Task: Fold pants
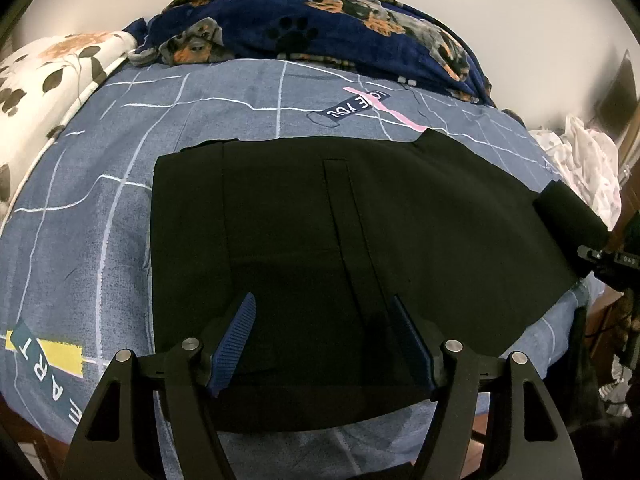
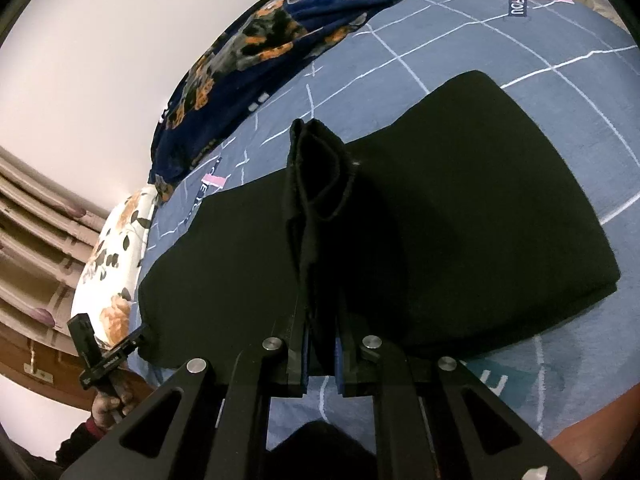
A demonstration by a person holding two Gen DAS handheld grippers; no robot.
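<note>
The black pants [image 1: 320, 240] lie spread flat on the blue grid-patterned bedsheet [image 1: 100, 184]. My left gripper [image 1: 324, 344] is open, its blue-padded fingers hovering just over the near edge of the pants, holding nothing. My right gripper [image 2: 322, 344] is shut on a bunched fold of the pants [image 2: 316, 184], lifting it upright above the rest of the cloth [image 2: 460, 208]. The right gripper also shows at the right edge of the left wrist view [image 1: 576, 216], wrapped in black fabric.
A navy dog-print blanket [image 1: 320, 28] is heaped along the far side of the bed by the wall. A white floral pillow [image 1: 48, 80] lies at the left. White clothing [image 1: 580, 160] is piled off the right side. Bedsheet edge [image 2: 500, 384] is near me.
</note>
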